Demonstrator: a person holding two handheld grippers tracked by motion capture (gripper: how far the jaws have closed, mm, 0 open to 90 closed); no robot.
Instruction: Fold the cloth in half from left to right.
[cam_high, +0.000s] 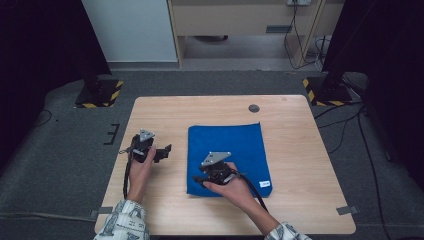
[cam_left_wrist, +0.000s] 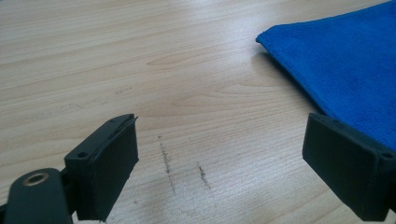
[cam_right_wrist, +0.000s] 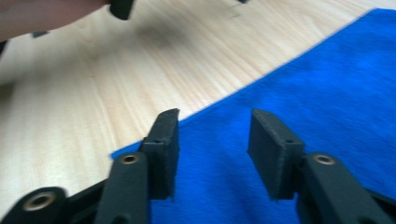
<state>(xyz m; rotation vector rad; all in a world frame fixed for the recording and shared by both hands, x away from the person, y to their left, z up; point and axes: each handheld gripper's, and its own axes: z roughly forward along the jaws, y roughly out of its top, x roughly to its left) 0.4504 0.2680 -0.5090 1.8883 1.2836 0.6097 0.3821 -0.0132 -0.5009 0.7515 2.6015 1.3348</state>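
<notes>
A blue cloth (cam_high: 235, 142) lies flat in the middle of the light wooden table (cam_high: 295, 150). My right gripper (cam_high: 198, 178) hovers low over the cloth's near left corner and points left. In the right gripper view its jaws (cam_right_wrist: 215, 128) stand partly apart above the blue cloth (cam_right_wrist: 327, 84), with nothing pinched between the pads. My left gripper (cam_high: 164, 151) rests just left of the cloth over bare wood. In the left gripper view its jaws (cam_left_wrist: 219, 149) are wide open and empty, with the cloth's edge (cam_left_wrist: 345, 65) off to the right.
A small white label (cam_high: 265, 184) sits at the cloth's near right corner. A round dark cable hole (cam_high: 254, 108) lies near the table's far edge. Black stands with yellow-striped bases (cam_high: 100, 92) flank the table on the grey floor. The other hand (cam_right_wrist: 42, 14) appears at the right gripper view's top left.
</notes>
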